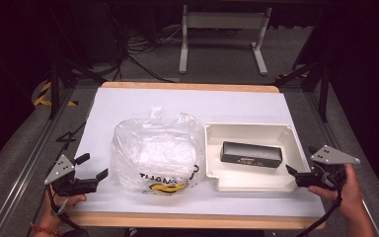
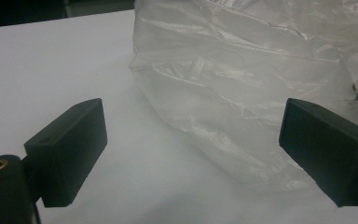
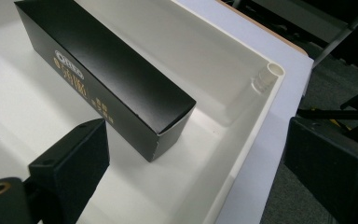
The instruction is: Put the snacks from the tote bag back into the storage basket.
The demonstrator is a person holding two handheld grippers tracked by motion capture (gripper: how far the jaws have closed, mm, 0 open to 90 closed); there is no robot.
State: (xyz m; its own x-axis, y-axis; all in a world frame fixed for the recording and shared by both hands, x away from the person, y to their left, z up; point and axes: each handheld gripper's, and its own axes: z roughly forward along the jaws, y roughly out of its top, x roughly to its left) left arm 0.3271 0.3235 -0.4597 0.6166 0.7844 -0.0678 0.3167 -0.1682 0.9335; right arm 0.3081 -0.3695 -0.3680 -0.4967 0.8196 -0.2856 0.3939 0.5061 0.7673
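A long black box with gold print lies flat inside a white tray at the right of the table. In the right gripper view the box ends just ahead of my right gripper. That gripper is open and empty, one jaw over the tray floor and the other outside the tray wall. From above, the right gripper sits at the tray's right side. A crumpled clear plastic bag stands left of the tray. My left gripper is open beside it, with the bag just ahead and nothing held.
A white sheet covers the wooden table. The floor drops away close behind each hand. A white desk frame and cables stand on the floor beyond the table's far edge.
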